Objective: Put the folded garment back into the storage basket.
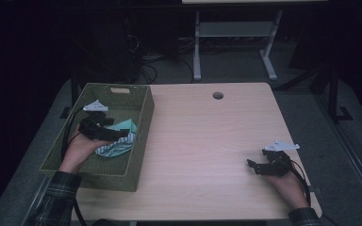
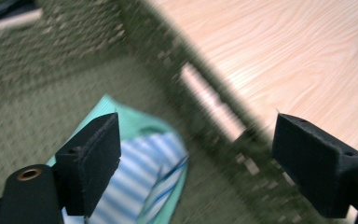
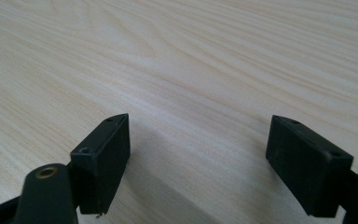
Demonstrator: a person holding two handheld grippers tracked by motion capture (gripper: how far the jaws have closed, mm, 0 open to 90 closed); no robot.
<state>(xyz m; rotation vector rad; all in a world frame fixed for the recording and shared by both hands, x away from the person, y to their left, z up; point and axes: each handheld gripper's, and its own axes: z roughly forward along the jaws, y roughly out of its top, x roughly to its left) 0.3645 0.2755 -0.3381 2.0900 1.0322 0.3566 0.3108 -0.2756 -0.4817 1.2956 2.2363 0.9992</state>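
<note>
So the left gripper [image 1: 118,133] is hovering inside the woven green basket [image 1: 141,136] at the left side of the wooden table [image 1: 207,141], jaws spread wide with nothing between them. The folded cloth [image 1: 122,141], mint green with a blue and white striped part, lies on the basket floor right under the jaws, close to the basket's right wall. In the left gripper view the cloth [image 2: 140,163] sits below and behind the left pad [image 2: 91,161], not pinched by anything, and the basket wall [image 2: 205,140] runs diagonally between the two pads with bare tabletop past it. That view is a bit blurry btw

The right gripper [image 1: 259,167] is way over at the right side of the table, near the front edge, well apart from the basket. Its jaws are apart too and there's nothing in them. In the right gripper view it's just light wood grain [image 3: 191,70] between and beyond the black pads [image 3: 105,158], which sit low over the surface
</note>
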